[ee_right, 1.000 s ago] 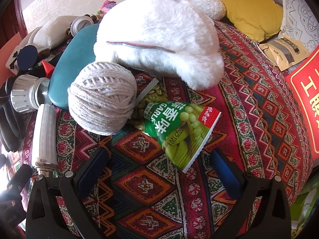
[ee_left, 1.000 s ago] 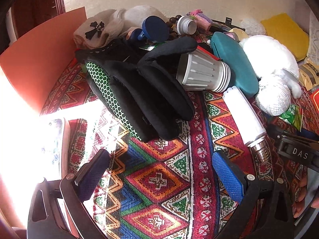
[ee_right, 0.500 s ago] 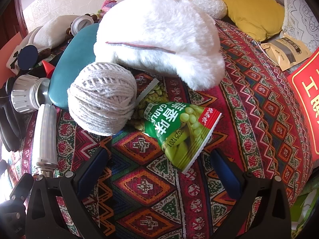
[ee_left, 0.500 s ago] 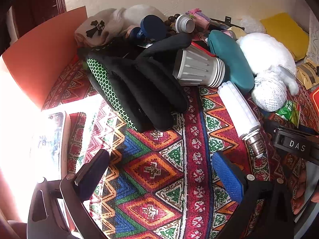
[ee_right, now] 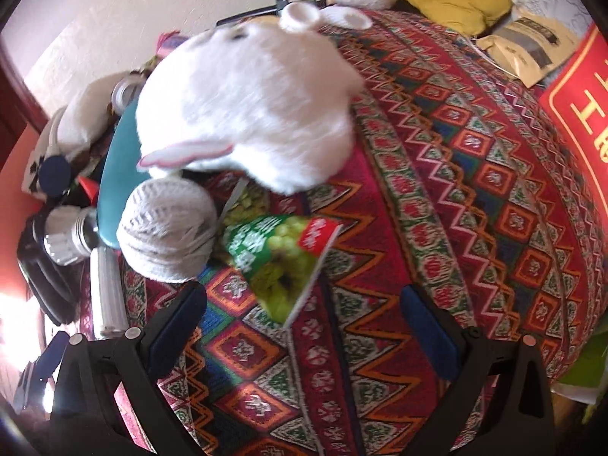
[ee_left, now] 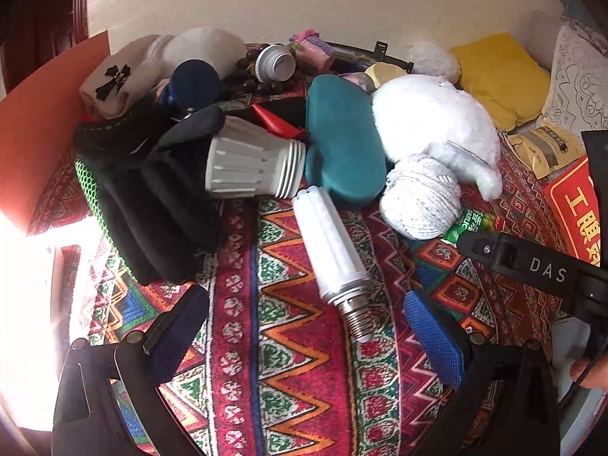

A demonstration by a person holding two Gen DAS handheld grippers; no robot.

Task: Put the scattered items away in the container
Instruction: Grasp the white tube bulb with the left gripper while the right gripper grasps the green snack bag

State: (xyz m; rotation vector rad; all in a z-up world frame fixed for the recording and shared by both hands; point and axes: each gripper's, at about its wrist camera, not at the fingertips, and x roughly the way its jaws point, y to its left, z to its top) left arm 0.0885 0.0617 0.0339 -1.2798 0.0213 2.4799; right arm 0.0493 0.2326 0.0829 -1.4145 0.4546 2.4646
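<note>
Diagonally laid tube bulb [ee_left: 330, 245], screw base nearest

Wide-open left hand-held gripper [ee_left: 307, 336] above patterned cloth [ee_left: 288, 380], white tube bulb [ee_left: 330, 250] between its fingers.

The left gripper [ee_left: 304, 336] is hovering low with its jaws standing wide apart and nothing between them; its blue-padded fingers [ee_left: 433, 336] are reaching forward from the near edge of the left wrist view; the right gripper [ee_right: 304, 332] is likewise gaping empty, its fingers tilting slightly in a blurred view; its black body is showing at the right of the left wrist view; a person's fingertips [ee_left: 587, 372] are curling at the near right.
</note>
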